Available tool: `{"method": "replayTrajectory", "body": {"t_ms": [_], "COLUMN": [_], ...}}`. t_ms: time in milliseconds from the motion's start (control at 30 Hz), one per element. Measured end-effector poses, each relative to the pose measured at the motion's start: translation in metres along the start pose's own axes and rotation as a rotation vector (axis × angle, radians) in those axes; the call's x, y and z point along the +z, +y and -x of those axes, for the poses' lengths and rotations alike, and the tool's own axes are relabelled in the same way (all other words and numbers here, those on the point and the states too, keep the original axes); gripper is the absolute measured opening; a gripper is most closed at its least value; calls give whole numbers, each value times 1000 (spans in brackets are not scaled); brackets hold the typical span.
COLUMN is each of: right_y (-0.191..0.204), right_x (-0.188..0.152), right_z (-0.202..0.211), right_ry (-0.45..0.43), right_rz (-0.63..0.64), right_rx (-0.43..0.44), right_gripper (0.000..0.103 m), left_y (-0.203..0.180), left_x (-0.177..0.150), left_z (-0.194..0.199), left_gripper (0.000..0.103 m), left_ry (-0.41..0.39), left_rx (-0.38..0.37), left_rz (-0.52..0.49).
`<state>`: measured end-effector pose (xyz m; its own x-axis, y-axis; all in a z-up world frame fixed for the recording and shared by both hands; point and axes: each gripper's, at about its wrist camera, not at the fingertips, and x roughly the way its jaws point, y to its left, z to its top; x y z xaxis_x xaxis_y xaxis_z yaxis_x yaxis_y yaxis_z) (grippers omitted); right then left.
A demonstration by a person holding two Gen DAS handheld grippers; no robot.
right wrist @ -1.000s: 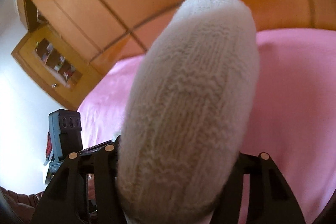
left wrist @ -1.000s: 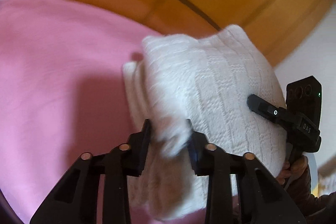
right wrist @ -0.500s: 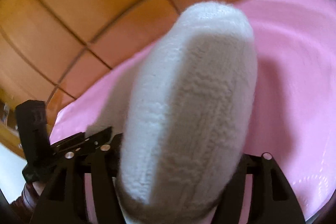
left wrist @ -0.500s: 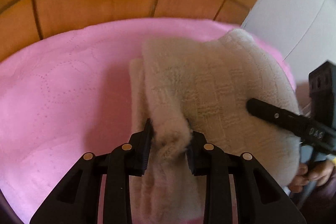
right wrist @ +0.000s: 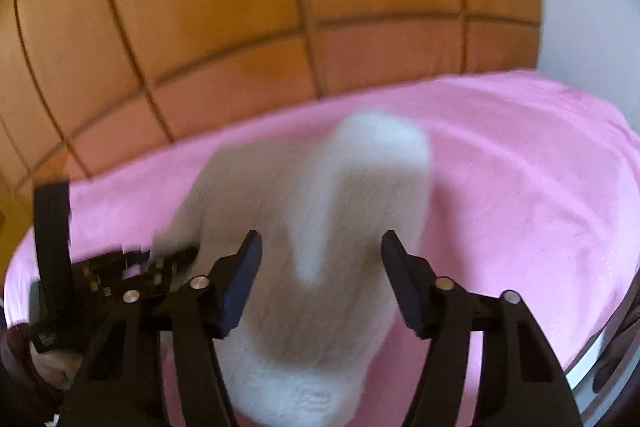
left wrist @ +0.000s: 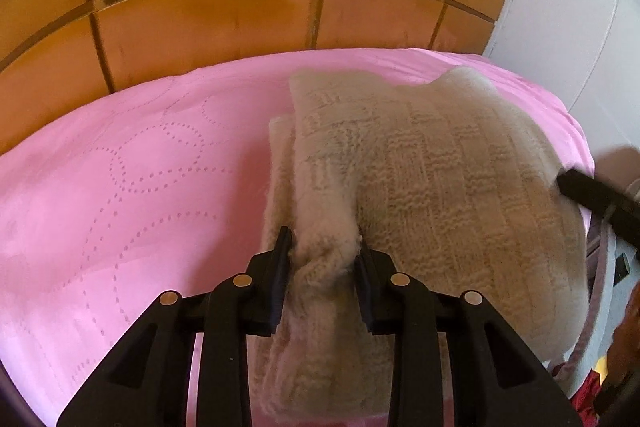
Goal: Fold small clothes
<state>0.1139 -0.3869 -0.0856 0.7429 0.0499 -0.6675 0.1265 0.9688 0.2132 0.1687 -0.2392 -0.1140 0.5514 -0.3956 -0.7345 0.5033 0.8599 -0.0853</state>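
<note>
Left wrist view: the left gripper (left wrist: 322,247) has its jaws clamped on a bunched fold of the cream knitted garment (left wrist: 440,187), which lies folded on the pink quilted bedspread (left wrist: 120,187), spreading from the jaws toward 1 o'clock. At 3 o'clock the black tip of the right gripper (left wrist: 592,193) touches the garment's far edge. Orange wooden panelling (left wrist: 240,7) rises behind the bed.

Right wrist view: the picture is blurred. The right gripper's (right wrist: 320,255) jaws stand apart, having just been closing a little, with the garment (right wrist: 320,227) lying between them; the pads do not seem to press on the wool. The left gripper (right wrist: 132,275) sits at 9 o'clock against the garment's edge, and the bedspread (right wrist: 520,187) stretches away to 3 o'clock.

Risk, as I judge it: with only the left side pinched, any pull would drag the thick knit sideways and undo the fold, or the bulky wool could slip from the narrow bite.

The left view shows the knit's pattern, the layered fold edge and the firm pinch; the right view alone shows the gap between its own jaws and the raised hump at 12 o'clock.
</note>
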Motion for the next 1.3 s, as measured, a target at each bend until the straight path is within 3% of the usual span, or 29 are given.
{"method": "replayTrajectory", "body": {"t_ms": [67,133,200,367,600,933,1200,1300], "right_y": [14,21,19,25,31,45,49,54], "right_x": [-15,-19,-18,-19,-34,-51,-56,-60], "right_z": [-28,-39,-34,-20,9,8,31,38], "right_ry": [57,33,31,13,3,37,-25,-48], "right_rz": [65,80,46,20,7,-17,-71,-82], "right_rx": [-86,-133,-131,-168,-167,-177,-221,-230], "right_gripper": [61,63,64,74,78,80,94,96], "left_y": [1,1,1,5,16,21,22,24], "left_x": [0,2,1,-2,-10,-26,-33,-37], "left_z": [-3,-4,0,14,32,57,88,100], "left_gripper": [30,30,30,50,51,51,67,67], "left_ry": [3,-4,-14,-41,-74,-130,-209,-236], "left_rx": [9,12,12,23,27,84,112,124], "left_rz": [2,5,15,48,84,84,109,111]}}
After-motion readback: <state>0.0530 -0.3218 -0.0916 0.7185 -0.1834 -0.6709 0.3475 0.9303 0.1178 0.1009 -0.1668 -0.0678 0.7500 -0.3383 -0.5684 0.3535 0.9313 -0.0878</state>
